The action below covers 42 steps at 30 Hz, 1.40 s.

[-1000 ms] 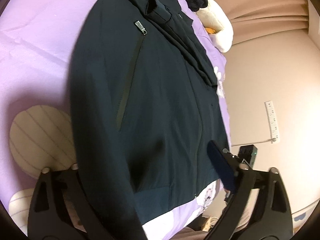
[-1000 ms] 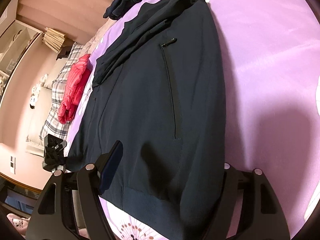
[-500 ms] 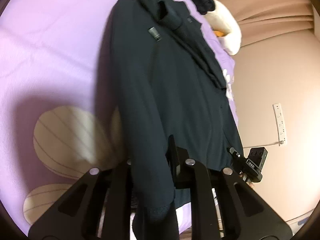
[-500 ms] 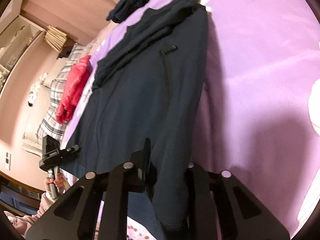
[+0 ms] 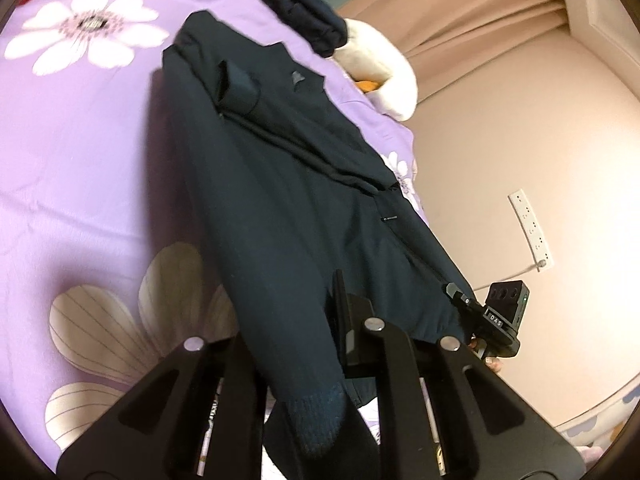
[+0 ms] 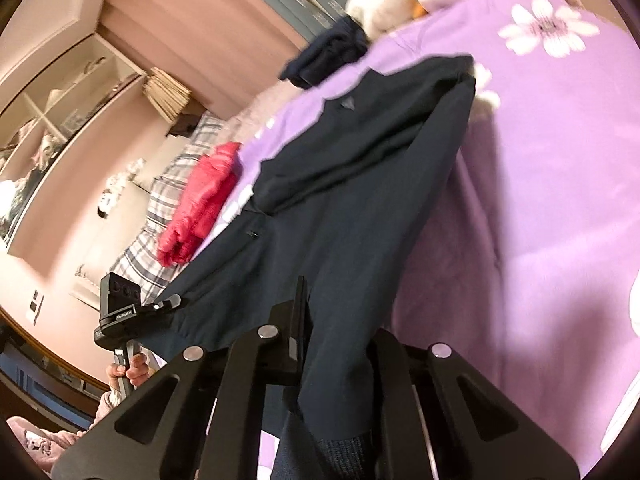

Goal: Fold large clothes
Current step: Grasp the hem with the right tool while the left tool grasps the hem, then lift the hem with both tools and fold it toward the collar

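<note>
Left wrist view: to the left of the left gripper (image 5: 298, 344) lies the purple bedsheet (image 5: 80, 168) with its white flower prints, bare beside the fingers. Between the fingers hangs the dark jacket (image 5: 288, 208); they are closed tight on its ribbed hem, which bunches just below the grip, and the cloth runs up and away from the gripper across the bed. Beyond the jacket's far end sit a folded dark garment (image 5: 308, 24) and a white plush toy (image 5: 384, 76). To the right, the right gripper (image 5: 460, 300) shows small at the jacket's other hem corner, with a white power strip (image 5: 530, 226) on the wall behind it

Right wrist view: far to the left of the right gripper (image 6: 340, 340) stands a shelf (image 6: 52, 120), then a plaid pillow (image 6: 168, 208) carrying a red garment (image 6: 200, 200). The left gripper (image 6: 168, 302) appears at the jacket's (image 6: 360, 200) left hem corner. The right gripper's fingers are pressed together on the hem, the cloth pulled taut ahead of them. To the right spreads the bedsheet (image 6: 540, 200)
</note>
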Motion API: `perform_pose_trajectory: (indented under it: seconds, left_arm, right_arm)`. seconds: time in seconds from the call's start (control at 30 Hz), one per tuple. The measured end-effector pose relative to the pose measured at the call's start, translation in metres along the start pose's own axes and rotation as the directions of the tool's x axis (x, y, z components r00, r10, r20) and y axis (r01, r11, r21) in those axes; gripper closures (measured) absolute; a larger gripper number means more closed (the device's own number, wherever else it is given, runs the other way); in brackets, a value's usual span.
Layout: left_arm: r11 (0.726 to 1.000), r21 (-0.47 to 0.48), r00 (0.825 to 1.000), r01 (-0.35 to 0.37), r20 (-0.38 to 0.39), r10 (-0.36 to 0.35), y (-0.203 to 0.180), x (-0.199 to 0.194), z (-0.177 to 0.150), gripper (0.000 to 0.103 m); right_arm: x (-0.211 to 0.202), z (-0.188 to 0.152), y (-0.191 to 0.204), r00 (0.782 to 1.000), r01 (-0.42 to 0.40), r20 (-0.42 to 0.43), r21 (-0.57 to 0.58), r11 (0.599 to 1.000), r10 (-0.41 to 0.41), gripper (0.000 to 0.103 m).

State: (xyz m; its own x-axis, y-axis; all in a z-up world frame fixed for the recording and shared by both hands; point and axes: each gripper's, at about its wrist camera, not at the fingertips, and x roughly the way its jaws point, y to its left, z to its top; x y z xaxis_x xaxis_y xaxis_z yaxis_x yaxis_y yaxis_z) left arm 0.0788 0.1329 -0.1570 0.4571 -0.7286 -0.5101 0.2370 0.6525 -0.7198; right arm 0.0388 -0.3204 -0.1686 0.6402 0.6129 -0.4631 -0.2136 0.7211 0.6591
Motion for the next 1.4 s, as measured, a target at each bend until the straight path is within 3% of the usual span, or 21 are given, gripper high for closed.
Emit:
perform_pose_trajectory:
  seconds: [0.63,0.97,1.2,1.4]
  left_arm:
    - [0.991,0.134,0.997,0.025,0.064,-0.034,-0.054,-0.061,-0.002,0.093]
    - [0.971,0.235,0.992,0.051,0.104,-0.077,-0.091,-0.108,-0.025,0.093]
    - [0.962,0.243,0.975,0.128,0.148,-0.167,-0.113,-0.152,-0.036,0.093]
    - [0.956,0.264,0.965,0.127,0.190,-0.181,-0.120,-0.155,-0.023,0.092]
  right_arm:
    - [-0.061,0.004,0.045,0.995,-0.066,0.070,-0.100,0.993,0.073,0.095]
    - [-0.106,-0.009,0.087,0.991,-0.089,0.078,-0.244,0.966,0.111,0.095]
    - [-0.149,-0.023,0.110,0.982,-0.113,0.104,-0.330,0.937,0.155,0.095]
    - [-0.158,-0.010,0.110,0.965,-0.156,0.152,-0.325,0.933,0.214,0.094]
